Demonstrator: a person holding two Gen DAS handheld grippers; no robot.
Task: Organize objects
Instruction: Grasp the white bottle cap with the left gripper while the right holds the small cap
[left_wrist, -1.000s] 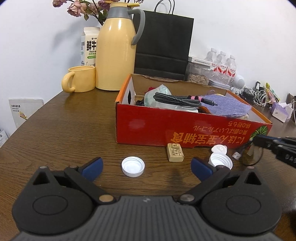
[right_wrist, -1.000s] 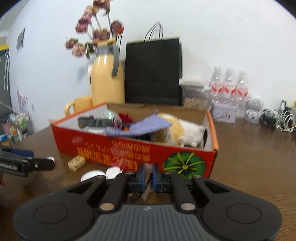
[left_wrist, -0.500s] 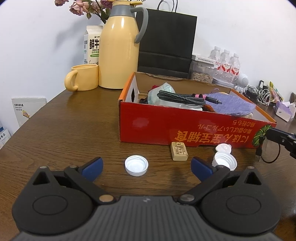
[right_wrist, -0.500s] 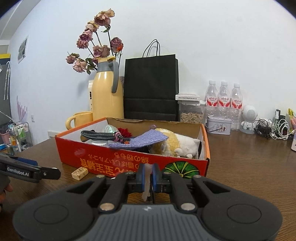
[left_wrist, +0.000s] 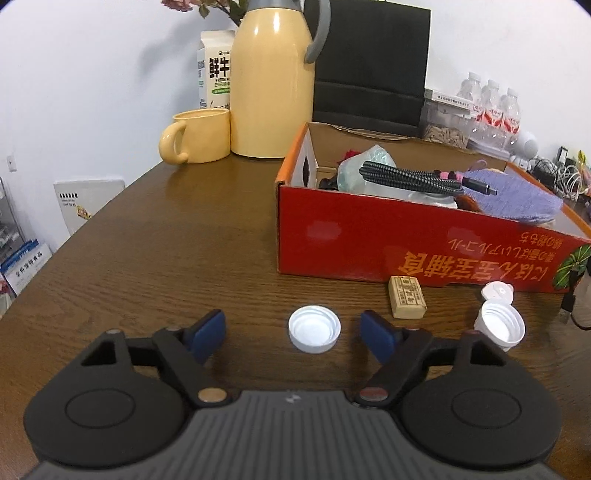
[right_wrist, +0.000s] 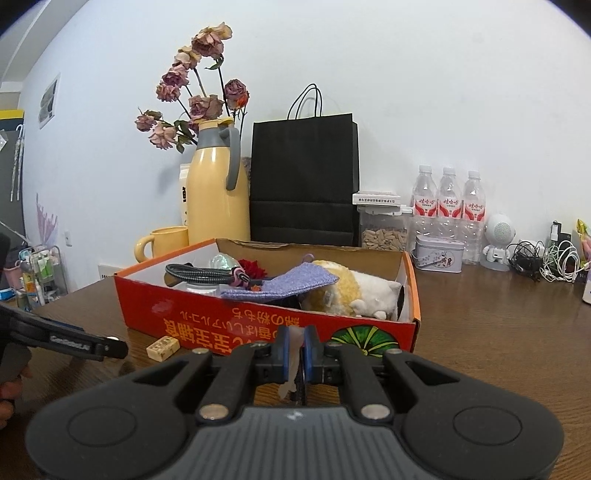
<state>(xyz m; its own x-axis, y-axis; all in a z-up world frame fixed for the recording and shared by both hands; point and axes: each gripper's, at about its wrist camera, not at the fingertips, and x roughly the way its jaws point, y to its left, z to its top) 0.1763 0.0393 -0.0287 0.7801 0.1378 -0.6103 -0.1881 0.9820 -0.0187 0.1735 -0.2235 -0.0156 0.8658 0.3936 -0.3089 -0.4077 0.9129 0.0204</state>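
Observation:
A white bottle cap (left_wrist: 314, 329) lies open side up on the brown table, between the blue pads of my left gripper (left_wrist: 291, 326). Its jaws are closing, and gaps remain on both sides of the cap. My right gripper (right_wrist: 295, 339) is shut on a pale strip (right_wrist: 293, 354) of a small black cable, whose plug (left_wrist: 569, 301) hangs at the right edge of the left wrist view. Just beyond stands the red cardboard box (left_wrist: 369, 243) (right_wrist: 229, 314), holding a braided cable, a purple cloth and a plush toy. The left gripper's finger (right_wrist: 88, 345) shows at the far left.
A tan block (left_wrist: 406, 296) (right_wrist: 163, 347) and two more white caps (left_wrist: 500, 325) (left_wrist: 497, 291) lie in front of the box. Behind it stand a yellow jug (left_wrist: 269, 81), a yellow mug (left_wrist: 199, 136), a black paper bag (right_wrist: 304, 177), and water bottles (right_wrist: 448, 206).
The left jaws have narrowed around the white cap, which now sits between the pads. The right gripper has slid out of the left view; only the hanging plug shows.

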